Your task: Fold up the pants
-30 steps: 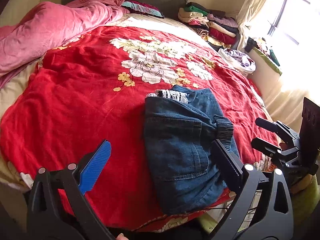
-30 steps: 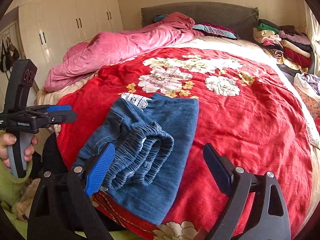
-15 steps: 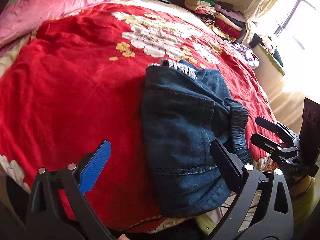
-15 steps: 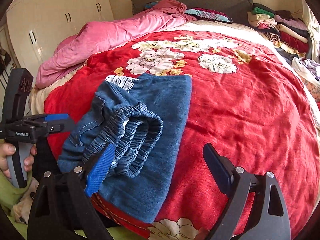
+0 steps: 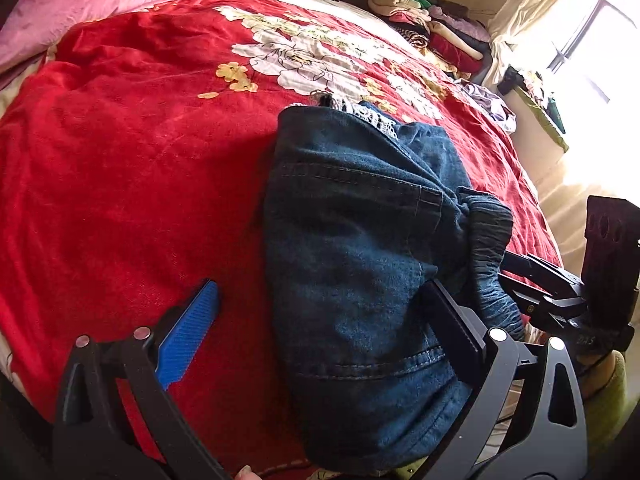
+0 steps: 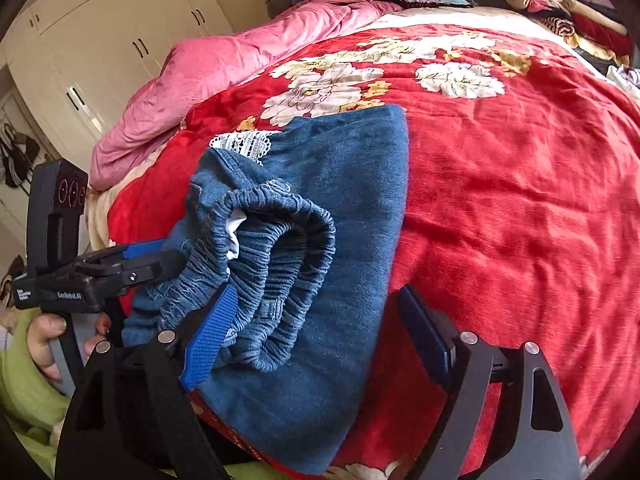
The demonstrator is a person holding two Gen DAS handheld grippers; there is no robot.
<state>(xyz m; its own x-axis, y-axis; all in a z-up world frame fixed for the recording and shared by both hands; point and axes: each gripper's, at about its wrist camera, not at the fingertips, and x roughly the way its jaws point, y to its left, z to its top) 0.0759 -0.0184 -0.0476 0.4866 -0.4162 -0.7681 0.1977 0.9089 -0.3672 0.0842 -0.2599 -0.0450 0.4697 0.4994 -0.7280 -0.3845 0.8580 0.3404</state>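
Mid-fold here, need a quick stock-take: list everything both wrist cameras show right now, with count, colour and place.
denim pants: one, blue, folded at the bed's near edge, elastic waistband bunched on top, white lace trim at the far end
blanket: one, red with white and yellow flowers, covering the bed
quilt: one, pink, heaped along the far-left side
folded clothes stack: one pile, mixed colours, far-right corner by the headboard
wardrobe: one, cream, beyond the bed
window: one, bright, right of the bed
left gripper: jaws open, straddling the pants' left edge
right gripper: jaws closing, waistband between them, pads not yet pressing
hand: one, green sleeve, holding the left gripper's handle
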